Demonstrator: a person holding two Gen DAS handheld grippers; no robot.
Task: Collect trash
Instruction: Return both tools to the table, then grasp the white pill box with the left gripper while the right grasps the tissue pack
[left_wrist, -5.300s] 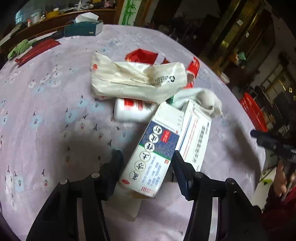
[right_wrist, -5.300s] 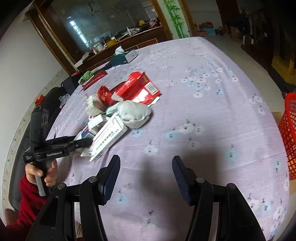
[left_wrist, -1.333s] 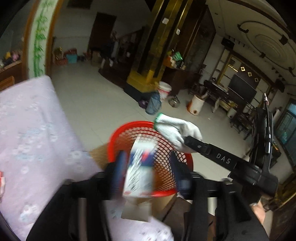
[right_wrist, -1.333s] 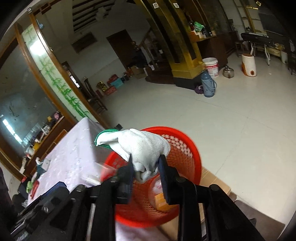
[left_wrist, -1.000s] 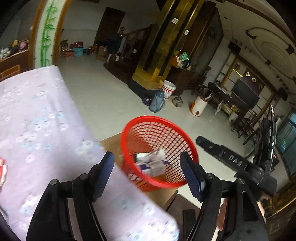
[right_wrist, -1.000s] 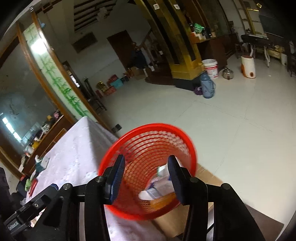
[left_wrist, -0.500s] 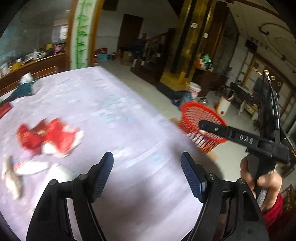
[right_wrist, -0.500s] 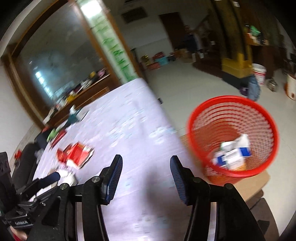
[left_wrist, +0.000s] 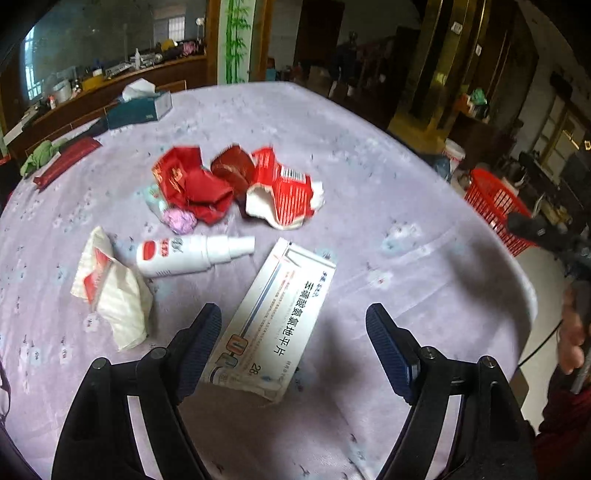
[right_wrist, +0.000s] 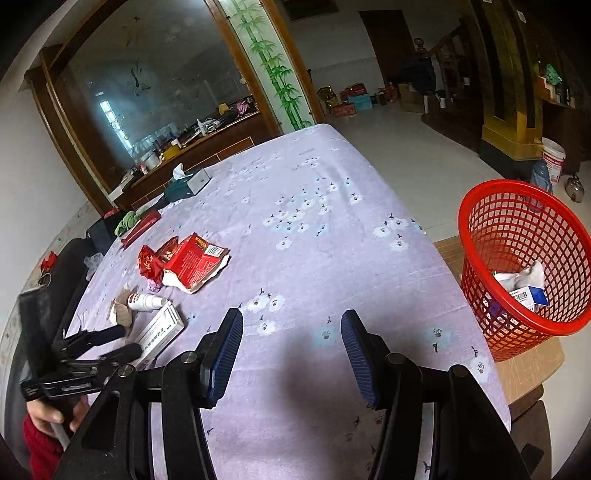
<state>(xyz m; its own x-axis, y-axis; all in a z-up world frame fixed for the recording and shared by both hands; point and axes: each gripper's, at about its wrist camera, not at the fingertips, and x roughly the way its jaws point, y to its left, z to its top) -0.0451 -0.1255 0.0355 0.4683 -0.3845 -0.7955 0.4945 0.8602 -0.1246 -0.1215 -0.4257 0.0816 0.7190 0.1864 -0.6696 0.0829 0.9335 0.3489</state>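
On the far left of the table (left_wrist: 369, 140) lies a crumpled white wrapper (left_wrist: 110, 291) with a red patch. Just right of it a white spray bottle (left_wrist: 188, 254) rests on its side. Beyond those two, farther from me, sits a small purple wad (left_wrist: 180, 220), touching a heap of crushed red packaging (left_wrist: 195, 184), and next to that a torn red carton (left_wrist: 284, 195) showing its white inside. Nearer to me, a long white medicine box (left_wrist: 280, 314) lies flat, angled away.

My left hand-held gripper (left_wrist: 293, 347) hangs over the near end of that box with its fingers spread wide and nothing between them; the left finger sits just beside the box's edge, though I cannot quite tell whether it touches.

My right hand-held gripper (right_wrist: 291, 354) is likewise spread apart and empty, over bare tablecloth, well apart from the litter.

Past the right edge of the table stands the red basket (right_wrist: 517, 206), and in it I can see a box with a blue panel (right_wrist: 530, 295) and something white and soft (right_wrist: 524, 275), possibly cloth. So some trash is already in. I count about six pieces left on the table, and I judge the job less than half done, with the medicine box the likely next pick.
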